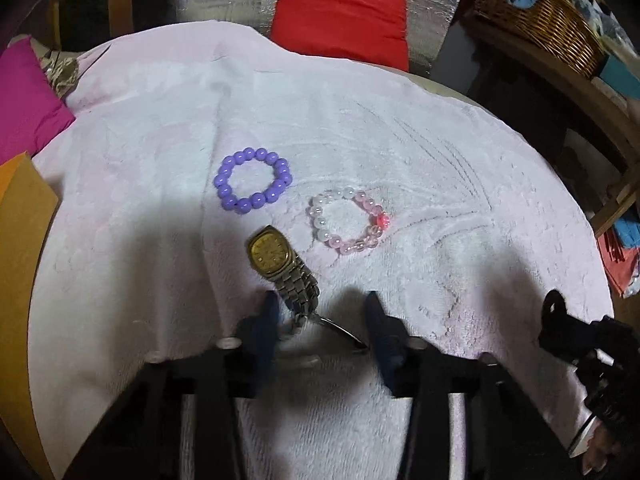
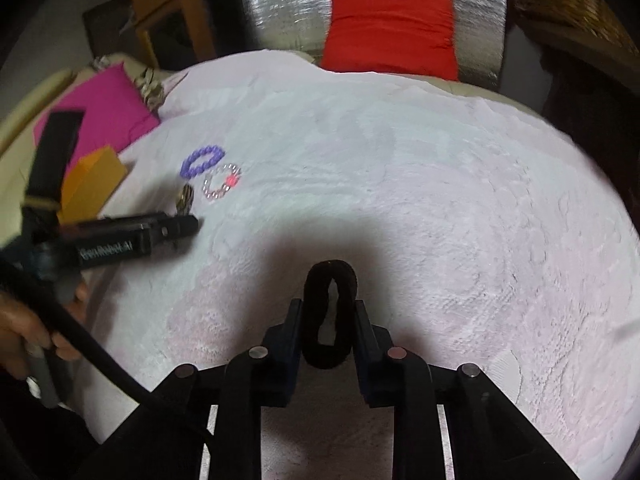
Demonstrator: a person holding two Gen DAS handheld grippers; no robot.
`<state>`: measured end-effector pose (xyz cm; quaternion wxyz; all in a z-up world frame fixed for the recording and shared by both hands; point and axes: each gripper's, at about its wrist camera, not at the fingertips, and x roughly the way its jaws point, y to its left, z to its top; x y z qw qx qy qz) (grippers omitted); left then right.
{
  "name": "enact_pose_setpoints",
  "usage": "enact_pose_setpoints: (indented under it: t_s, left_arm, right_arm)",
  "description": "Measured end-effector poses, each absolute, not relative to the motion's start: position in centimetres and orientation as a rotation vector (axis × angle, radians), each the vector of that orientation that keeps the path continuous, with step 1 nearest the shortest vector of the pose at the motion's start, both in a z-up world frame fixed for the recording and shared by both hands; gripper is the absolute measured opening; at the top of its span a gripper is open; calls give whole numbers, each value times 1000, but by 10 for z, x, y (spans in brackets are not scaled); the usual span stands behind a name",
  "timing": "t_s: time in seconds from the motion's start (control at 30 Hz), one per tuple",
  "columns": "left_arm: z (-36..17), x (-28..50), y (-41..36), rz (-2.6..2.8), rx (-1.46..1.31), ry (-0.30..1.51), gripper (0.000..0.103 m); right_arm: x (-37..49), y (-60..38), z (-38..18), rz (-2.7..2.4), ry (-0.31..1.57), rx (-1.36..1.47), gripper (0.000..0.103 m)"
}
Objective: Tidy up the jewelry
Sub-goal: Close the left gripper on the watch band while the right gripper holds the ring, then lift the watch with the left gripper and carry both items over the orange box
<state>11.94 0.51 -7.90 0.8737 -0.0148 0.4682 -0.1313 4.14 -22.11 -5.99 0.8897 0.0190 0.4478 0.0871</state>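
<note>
On the pale pink towel (image 1: 460, 184) lie a purple bead bracelet (image 1: 243, 205), a pink-and-white bead bracelet (image 1: 320, 224) with one red bead, and a gold-faced watch (image 1: 267, 256) with a metal band. My left gripper (image 1: 322, 320) stands open over the watch's band end. The band touches its left finger (image 1: 267, 320), and the open clasp reaches toward the right finger. My right gripper (image 2: 328, 304) is shut on a black hair tie (image 2: 310, 312), squeezed into an upright oval above the towel. In the right wrist view the left gripper (image 2: 176, 232) sits by the watch (image 2: 185, 198).
A red cushion (image 1: 340, 12) leans on a silver foil sheet behind the towel. A magenta cushion (image 1: 24, 108) and an orange box (image 1: 20, 240) lie at the left. A wicker basket (image 1: 540, 20) stands on a wooden shelf at the back right. A hand (image 2: 24, 332) holds the left gripper.
</note>
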Motion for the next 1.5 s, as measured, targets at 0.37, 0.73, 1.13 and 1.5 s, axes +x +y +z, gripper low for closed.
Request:
enact_pose_setpoints:
  t_s: [0.37, 0.73, 1.13, 1.5]
  left_arm:
    - [-76, 107, 2, -393, -33, 976, 10]
    - [-66, 74, 19, -462, 16, 1007, 9]
    - [-72, 90, 11, -411, -56, 1026, 50]
    - [-76, 100, -8, -380, -6, 986, 11]
  right_arm:
    - [46, -240, -55, 145, 924, 159, 25]
    - [50, -233, -51, 144, 903, 195, 25]
    - [51, -232, -54, 145, 908, 206, 25]
    - [48, -243, -51, 142, 902, 219, 25]
